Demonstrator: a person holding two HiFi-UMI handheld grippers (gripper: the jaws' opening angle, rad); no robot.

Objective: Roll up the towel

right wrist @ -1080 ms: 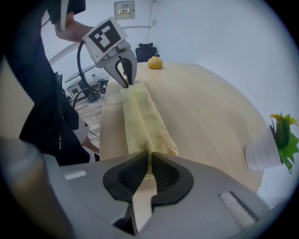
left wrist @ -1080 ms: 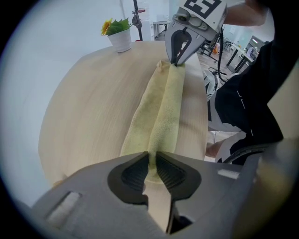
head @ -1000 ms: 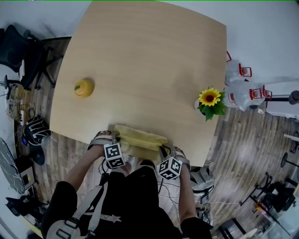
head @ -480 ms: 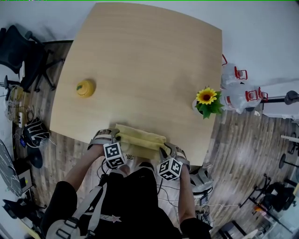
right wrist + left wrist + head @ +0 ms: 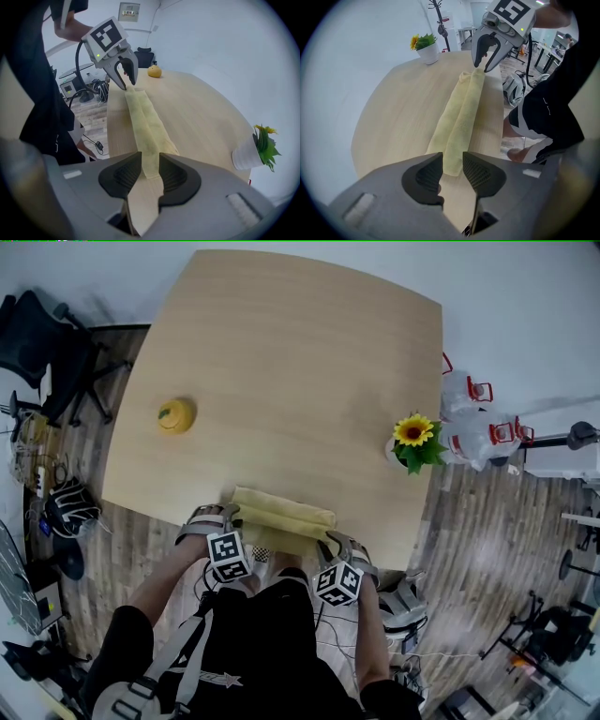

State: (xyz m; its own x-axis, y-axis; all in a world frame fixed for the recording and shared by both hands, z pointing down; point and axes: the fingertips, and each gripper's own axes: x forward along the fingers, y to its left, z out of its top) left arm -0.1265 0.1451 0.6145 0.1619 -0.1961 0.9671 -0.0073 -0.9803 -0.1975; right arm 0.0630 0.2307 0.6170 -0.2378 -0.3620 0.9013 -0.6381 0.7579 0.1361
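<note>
Change: compared with the head view a second ago, both marker cubes sit a touch nearer the person. The towel (image 5: 281, 519) hasn't shifted, and both sets of jaws have just been opening.
Towel: pale yellow, soft and nubbly, rolled into a long thin log. A looser flap lies along its far side. It lies along the near edge of the counter (image 5: 291, 362), running left to right.
Left gripper (image 5: 451, 161): jaws apart, with the roll's left end lying in the gap. The ribbed dark pads aren't pressing on it, so it's not holding anything.
Right gripper (image 5: 149, 161): same deal. Jaws apart, the roll's right end between them, pads clear of the cloth.
Counter: light wood grain, smooth, with rounded corners.
Other stuff: a sunflower in a white pot (image 5: 415, 442) near the right edge, and a small yellow fruit-shaped thing (image 5: 175, 415) over on the left. Both are well apart from the towel.
Only in the gripper views: the gap at the pads, the towel's weave, and each gripper seen from the other, poised over the opposite end.
Only in the head view: the whole counter outline and the plank floor (image 5: 487, 531) around it.
</note>
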